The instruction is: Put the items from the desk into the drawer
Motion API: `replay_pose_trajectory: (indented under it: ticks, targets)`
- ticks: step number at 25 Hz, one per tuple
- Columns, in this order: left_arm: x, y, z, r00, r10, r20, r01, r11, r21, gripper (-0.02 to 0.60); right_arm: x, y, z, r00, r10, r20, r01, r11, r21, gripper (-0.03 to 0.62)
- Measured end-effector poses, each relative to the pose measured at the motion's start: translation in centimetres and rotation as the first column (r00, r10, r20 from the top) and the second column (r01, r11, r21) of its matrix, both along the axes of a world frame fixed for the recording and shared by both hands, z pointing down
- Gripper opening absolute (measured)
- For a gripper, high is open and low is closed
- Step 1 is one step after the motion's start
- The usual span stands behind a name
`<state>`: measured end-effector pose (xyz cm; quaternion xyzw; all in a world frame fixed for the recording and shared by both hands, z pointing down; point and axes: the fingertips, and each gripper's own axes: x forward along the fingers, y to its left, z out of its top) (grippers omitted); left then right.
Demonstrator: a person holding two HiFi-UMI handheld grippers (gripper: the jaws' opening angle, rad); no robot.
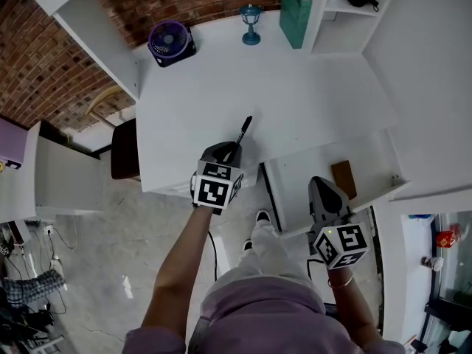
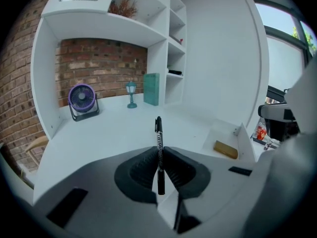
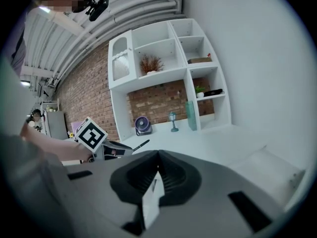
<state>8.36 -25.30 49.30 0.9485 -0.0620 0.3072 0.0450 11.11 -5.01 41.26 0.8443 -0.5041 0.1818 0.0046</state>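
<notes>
At the front edge of the white table (image 1: 295, 102), the left gripper (image 1: 234, 147) has a black pen (image 1: 244, 129) sticking out of its jaws toward the table's middle. The right gripper (image 1: 318, 181) hangs over the open drawer (image 1: 310, 169) at the front right corner, near a brown block (image 1: 344, 178) inside. Along the back edge stand a purple fan (image 1: 170, 41), a small blue lamp (image 1: 251, 23) and a green book (image 1: 295, 15).

Home study: white desk (image 1: 295, 94), wall shelves (image 3: 163, 53)

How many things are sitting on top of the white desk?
3: the purple fan at the back left, the blue lamp beside it, and the green book standing by the shelves. The pen is held in the left tongs, so it is not counted.
</notes>
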Motion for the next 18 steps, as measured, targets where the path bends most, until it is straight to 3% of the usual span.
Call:
replay_pose_trajectory:
  ticks: [18]
  targets:
    - [-1.2,9.9,-1.7,0.977,0.21,-0.029,-0.21,0.978,0.005,0.037,-4.2,6.9,-0.9,0.989,0.145,-0.014,-0.145,0.989,0.007,0.004]
